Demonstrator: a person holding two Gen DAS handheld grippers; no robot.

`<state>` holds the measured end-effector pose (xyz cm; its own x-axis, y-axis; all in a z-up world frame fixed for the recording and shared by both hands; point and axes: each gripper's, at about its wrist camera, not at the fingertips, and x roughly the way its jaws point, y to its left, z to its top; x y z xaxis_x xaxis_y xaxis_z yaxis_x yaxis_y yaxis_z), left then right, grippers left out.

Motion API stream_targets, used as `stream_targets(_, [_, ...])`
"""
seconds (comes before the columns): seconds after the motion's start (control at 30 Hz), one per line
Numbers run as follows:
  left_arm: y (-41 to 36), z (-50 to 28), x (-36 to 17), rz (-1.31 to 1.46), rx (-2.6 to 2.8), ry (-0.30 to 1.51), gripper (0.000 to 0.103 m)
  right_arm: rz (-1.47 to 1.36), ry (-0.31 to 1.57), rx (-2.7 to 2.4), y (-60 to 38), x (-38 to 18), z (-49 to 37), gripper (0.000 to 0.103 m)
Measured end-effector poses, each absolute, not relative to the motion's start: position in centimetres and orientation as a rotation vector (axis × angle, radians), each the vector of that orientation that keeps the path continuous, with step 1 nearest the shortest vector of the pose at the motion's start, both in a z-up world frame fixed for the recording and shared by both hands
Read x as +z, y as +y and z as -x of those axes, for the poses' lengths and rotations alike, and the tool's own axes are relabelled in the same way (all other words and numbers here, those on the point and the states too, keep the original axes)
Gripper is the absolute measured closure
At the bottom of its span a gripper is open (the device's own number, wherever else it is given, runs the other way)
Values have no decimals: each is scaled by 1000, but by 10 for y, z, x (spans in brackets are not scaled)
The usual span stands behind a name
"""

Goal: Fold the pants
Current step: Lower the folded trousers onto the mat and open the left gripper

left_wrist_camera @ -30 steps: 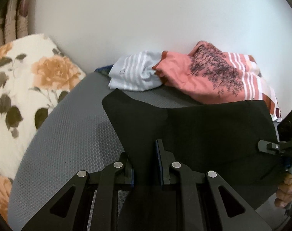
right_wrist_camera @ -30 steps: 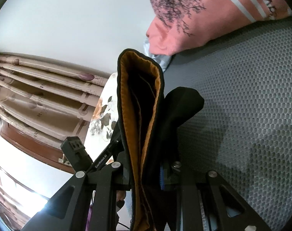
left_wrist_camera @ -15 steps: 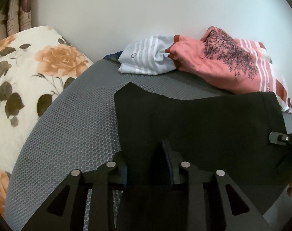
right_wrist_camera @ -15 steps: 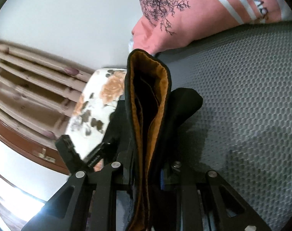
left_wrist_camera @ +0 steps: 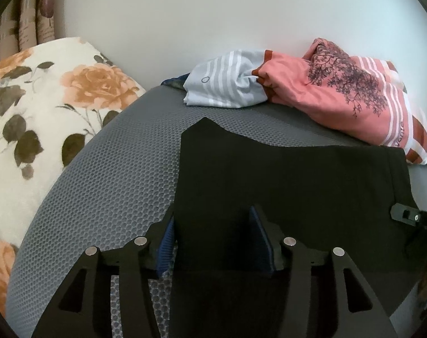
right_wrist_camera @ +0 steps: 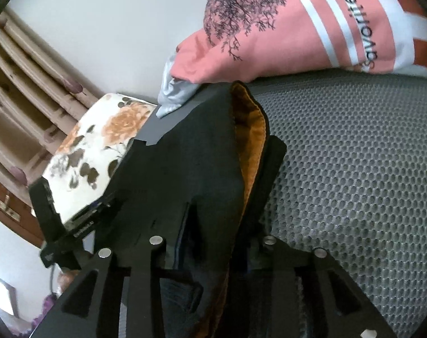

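Observation:
The black pants [left_wrist_camera: 283, 174] lie spread flat on the grey mesh bed [left_wrist_camera: 114, 183]. My left gripper [left_wrist_camera: 213, 239] sits low over their near left corner. Its jaws are opening, and the cloth lies loose between the blue pads [left_wrist_camera: 165, 242] without being pinched. In the right wrist view the folded waistband [right_wrist_camera: 190, 169], with its orange lining [right_wrist_camera: 250, 129] showing, slumps to the left between the fingers of my right gripper [right_wrist_camera: 221, 231]. Those jaws are opening too, and the cloth still lies between them. The right-hand tool shows at the right edge of the left wrist view.
A pink printed shirt [left_wrist_camera: 340, 98] and a pale striped garment [left_wrist_camera: 224, 90] are heaped against the white wall behind the pants. A floral pillow [left_wrist_camera: 44, 98] lies at the left end of the bed. Curtains [right_wrist_camera: 30, 84] hang beyond it.
My left jaws have spread apart and let go of the pants, after sinking slightly. The right gripper has rolled, its jaws have widened, and the waistband has leaned over to the left.

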<state>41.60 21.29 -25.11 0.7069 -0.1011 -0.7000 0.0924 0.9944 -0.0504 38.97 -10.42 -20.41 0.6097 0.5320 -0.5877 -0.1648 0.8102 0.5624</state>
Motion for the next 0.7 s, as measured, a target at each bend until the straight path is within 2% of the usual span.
stream_targets(0.4, [213, -415, -250, 10, -67, 775, 41, -424, 791, 350, -89, -202, -385, 56])
stream_targets(0.57, [213, -415, -250, 7, -59, 771, 38, -332, 790, 324, -70, -198, -386, 43])
stream_targets(0.7, [213, -414, -248, 0, -50, 763, 37, -320, 791, 318, -66, -198, -388, 43])
